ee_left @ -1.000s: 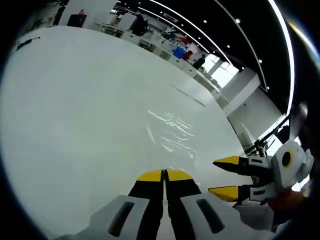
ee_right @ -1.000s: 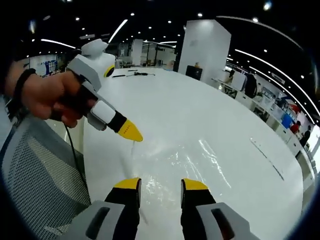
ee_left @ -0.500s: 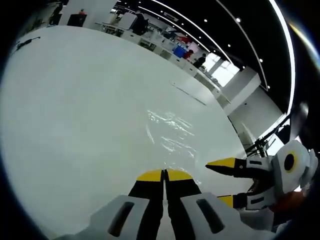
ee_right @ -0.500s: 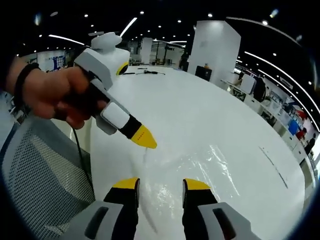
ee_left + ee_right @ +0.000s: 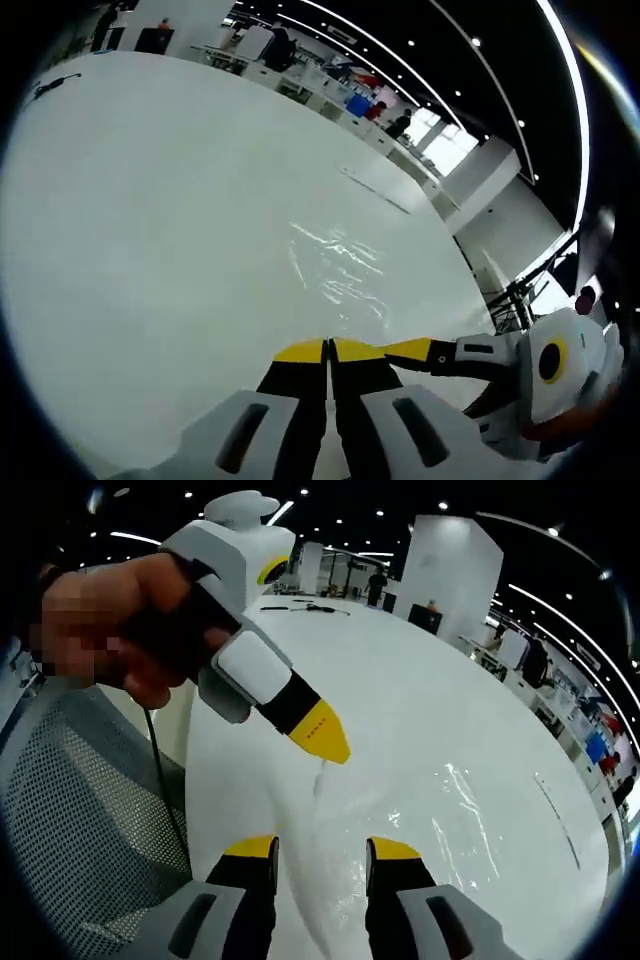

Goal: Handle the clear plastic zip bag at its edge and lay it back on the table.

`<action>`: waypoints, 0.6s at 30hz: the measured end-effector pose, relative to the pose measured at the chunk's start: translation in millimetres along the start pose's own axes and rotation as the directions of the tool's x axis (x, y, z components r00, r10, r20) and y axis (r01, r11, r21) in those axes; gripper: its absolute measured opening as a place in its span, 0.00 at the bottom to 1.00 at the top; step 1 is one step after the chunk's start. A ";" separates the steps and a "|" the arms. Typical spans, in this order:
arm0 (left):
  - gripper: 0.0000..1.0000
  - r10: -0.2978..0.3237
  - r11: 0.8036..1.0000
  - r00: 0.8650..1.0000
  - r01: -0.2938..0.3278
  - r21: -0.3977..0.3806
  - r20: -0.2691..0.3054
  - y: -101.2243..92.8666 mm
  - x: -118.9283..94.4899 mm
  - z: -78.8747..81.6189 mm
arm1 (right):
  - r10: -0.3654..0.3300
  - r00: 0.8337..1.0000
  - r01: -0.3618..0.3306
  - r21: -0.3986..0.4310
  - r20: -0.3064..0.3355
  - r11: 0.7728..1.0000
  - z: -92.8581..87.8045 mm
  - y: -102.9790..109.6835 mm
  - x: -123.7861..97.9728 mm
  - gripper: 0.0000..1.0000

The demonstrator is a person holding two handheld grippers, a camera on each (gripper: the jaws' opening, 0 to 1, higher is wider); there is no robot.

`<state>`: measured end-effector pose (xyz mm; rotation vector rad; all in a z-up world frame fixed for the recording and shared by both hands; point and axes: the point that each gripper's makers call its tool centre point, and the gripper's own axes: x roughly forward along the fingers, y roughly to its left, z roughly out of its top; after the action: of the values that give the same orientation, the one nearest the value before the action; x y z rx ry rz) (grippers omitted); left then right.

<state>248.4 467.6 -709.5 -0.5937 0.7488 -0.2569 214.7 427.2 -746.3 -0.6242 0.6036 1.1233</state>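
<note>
The left claw (image 5: pixel 329 349) is pressed together, its yellow tips meeting on the near edge of the clear bag (image 5: pixel 335 268). In the right gripper view that same claw (image 5: pixel 322 734) comes down from a person's hand (image 5: pixel 120 630), and a thin strip of the bag (image 5: pixel 325 780) hangs straight below its tip, so the edge is lifted off the white worktop (image 5: pixel 150 200) there. The right claw (image 5: pixel 319 846) stands spread, its two yellow tips apart with the bag's film between and below them, touching nothing that can be made out. In the left gripper view the right claw (image 5: pixel 420 351) lies just beside the left claw's tips. Beyond the left claw the rest of the bag lies flat and shiny on the worktop. Left of the worktop (image 5: pixel 420 740) is a grey mesh chair back (image 5: pixel 70 800).
</note>
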 end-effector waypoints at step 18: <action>0.00 -0.021 1.000 1.000 0.022 -0.021 0.015 -16.7 -2.0 8.2 | -0.045 0.999 0.045 0.019 0.001 0.999 1.8 -7.8 -1.0 0.01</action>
<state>252.5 458.4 -693.8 -0.6233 0.7323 -0.2645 221.9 425.5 -743.1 -0.6179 0.5960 1.0747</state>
